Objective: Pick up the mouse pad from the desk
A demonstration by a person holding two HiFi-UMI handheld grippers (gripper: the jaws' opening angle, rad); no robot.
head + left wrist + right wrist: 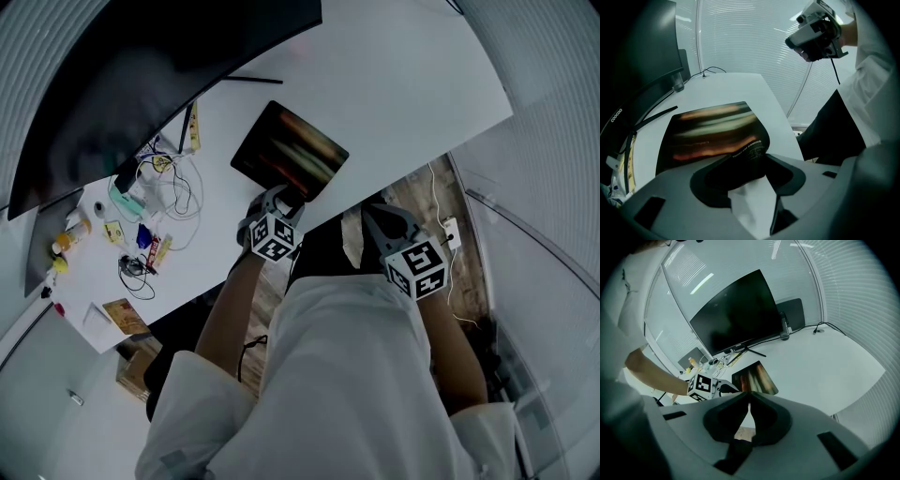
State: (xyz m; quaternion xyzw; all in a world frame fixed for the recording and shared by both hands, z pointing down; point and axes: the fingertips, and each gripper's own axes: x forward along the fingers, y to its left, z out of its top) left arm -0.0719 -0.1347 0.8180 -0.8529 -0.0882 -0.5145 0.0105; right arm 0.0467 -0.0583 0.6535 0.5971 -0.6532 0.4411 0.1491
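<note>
The mouse pad (289,150) is a thin dark rectangle streaked with blurred orange, red and pale green bands, with small white print along its near corner. It lies flat on the white desk (403,84), turned at an angle, its near corner just at the desk's front edge.

That corner sits between the jaws of the left gripper (750,168), which comes in over the desk's front edge. The jaws stand apart on either side of it, and the pads do not clearly press on it.

Toward the desk's right end the top is bare white. At the desk's back stands a wide curved monitor (141,75), well apart from the pad, with one thin leg of its stand (253,80) between them. A tangle of cables and small items (141,206) crowds the desk's left end.

The right gripper (749,401) hangs off the desk's front edge above the floor, its jaw tips together with nothing between them.
</note>
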